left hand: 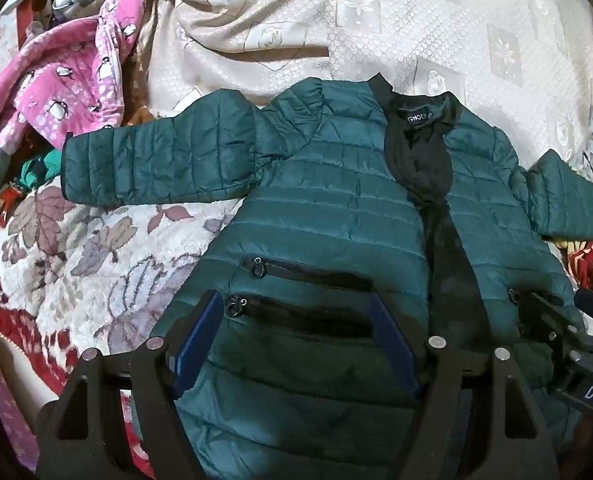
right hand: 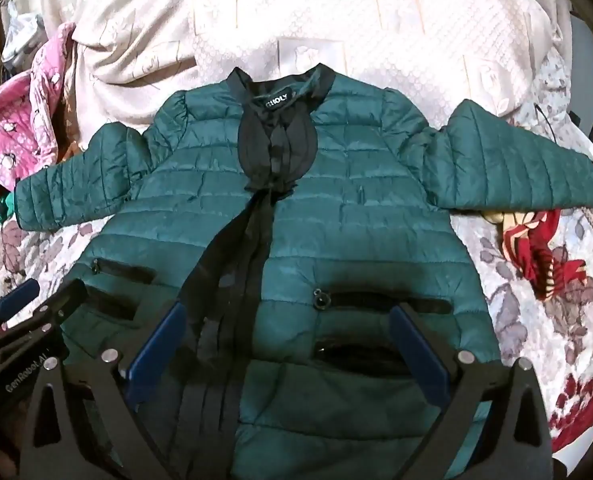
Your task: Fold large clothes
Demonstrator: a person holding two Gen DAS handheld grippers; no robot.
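A dark green quilted puffer jacket point(left hand: 328, 208) lies front up on the bed, both sleeves spread out sideways, black lining showing at the open collar. It also fills the right wrist view point(right hand: 336, 208). My left gripper point(left hand: 294, 312) is open, its blue-padded fingers spread over the jacket's lower left panel by the two zip pockets. My right gripper point(right hand: 288, 324) is open over the lower right panel, beside the black front placket. Neither holds any cloth. The right gripper shows at the left wrist view's right edge point(left hand: 552, 320).
A cream patterned bedspread point(left hand: 376, 40) lies behind the jacket, a floral blanket point(left hand: 76, 248) under it. A pink penguin-print garment point(left hand: 64, 84) is heaped at the far left. A red patterned cloth point(right hand: 536, 248) lies under the right sleeve.
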